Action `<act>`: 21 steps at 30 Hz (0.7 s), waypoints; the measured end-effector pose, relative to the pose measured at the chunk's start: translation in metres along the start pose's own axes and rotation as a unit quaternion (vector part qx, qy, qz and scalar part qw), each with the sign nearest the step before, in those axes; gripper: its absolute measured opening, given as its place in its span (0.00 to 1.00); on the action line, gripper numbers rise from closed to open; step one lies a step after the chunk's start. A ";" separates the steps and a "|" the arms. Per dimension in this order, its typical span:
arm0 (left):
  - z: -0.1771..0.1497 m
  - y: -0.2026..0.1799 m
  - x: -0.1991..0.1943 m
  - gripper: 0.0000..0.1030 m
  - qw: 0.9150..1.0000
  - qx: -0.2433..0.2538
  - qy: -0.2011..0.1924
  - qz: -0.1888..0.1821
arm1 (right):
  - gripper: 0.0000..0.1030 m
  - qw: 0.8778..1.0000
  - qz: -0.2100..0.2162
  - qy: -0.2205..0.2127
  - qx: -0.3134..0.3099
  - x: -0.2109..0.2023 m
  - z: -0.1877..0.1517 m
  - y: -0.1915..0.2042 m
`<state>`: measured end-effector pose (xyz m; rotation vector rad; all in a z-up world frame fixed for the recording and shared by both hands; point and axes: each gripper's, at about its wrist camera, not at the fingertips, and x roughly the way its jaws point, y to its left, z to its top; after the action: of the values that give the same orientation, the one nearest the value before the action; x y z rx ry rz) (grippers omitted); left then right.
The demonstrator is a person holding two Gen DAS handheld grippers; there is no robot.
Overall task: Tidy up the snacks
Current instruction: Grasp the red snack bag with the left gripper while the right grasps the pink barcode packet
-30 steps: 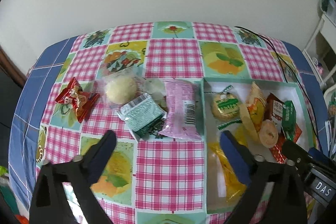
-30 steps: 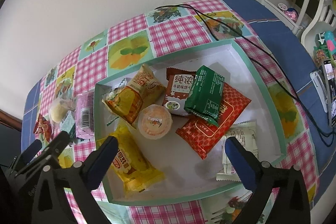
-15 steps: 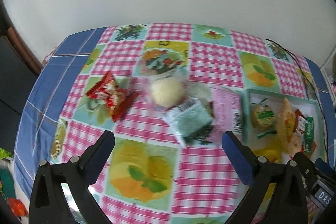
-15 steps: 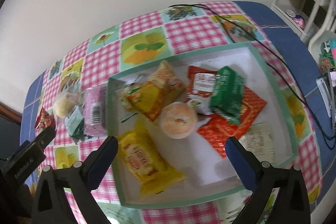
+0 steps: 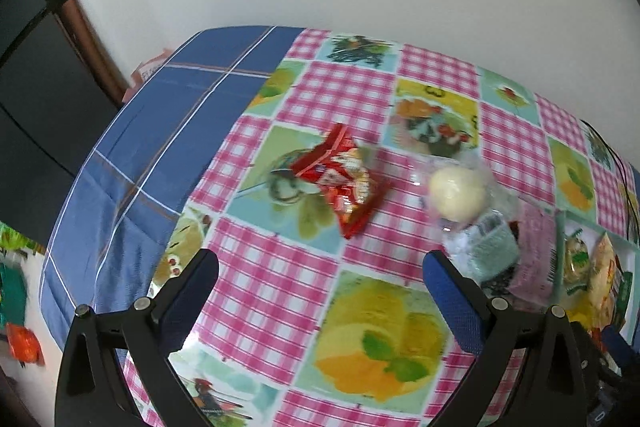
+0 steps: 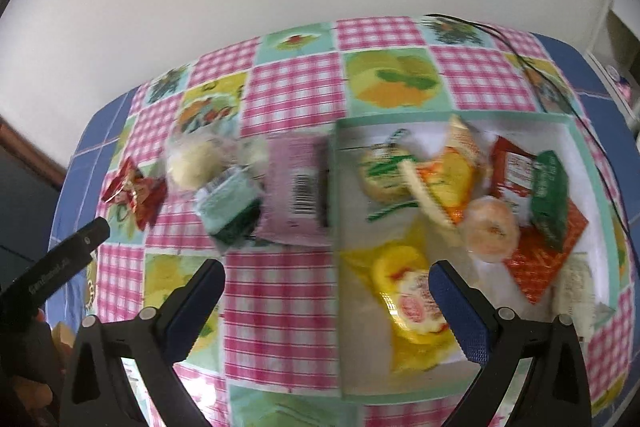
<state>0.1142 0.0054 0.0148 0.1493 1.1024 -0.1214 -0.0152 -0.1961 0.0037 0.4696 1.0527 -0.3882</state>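
Lying ahead of the wide-open, empty left gripper (image 5: 320,279) — red snack packet (image 5: 342,183).

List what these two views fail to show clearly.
- Box: left wrist view, cut off by the right edge.
- Pink packet print: right wrist view, motion blur.
- Yellow packet: right wrist view, partly behind the right tool.
- Left tool: open, nothing hidden between its fingers.

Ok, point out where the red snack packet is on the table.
The red snack packet lies on the checked tablecloth outside the box, left of the round pale bun; in the right wrist view it is far left.
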 end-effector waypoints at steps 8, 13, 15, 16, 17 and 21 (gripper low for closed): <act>0.016 0.017 0.010 0.99 1.000 0.000 -0.011 0.001 | 1.00 1.000 0.016 -0.016 -0.006 0.012 0.008 0.015; 0.032 0.017 0.018 0.99 0.999 0.013 -0.030 -0.013 | 1.00 0.999 0.018 -0.029 -0.003 0.014 0.019 0.016; 0.037 0.016 0.025 0.99 0.999 0.014 -0.029 -0.017 | 1.00 0.999 0.018 -0.033 -0.002 0.018 0.024 0.016; 0.039 0.015 0.031 0.99 1.000 0.011 -0.024 -0.018 | 1.00 0.999 0.017 -0.035 -0.002 0.020 0.026 0.015; 0.039 0.015 0.035 0.99 1.000 0.006 -0.019 -0.019 | 1.00 0.999 0.016 -0.039 -0.001 0.022 0.028 0.014; 0.042 0.011 0.052 0.98 0.999 -0.012 -0.004 -0.037 | 0.95 0.999 0.014 -0.043 0.001 0.032 0.034 0.013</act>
<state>0.1757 0.0077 -0.0124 0.0860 1.1017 -0.1746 0.0304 -0.2063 -0.0084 0.4643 0.9615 -0.3812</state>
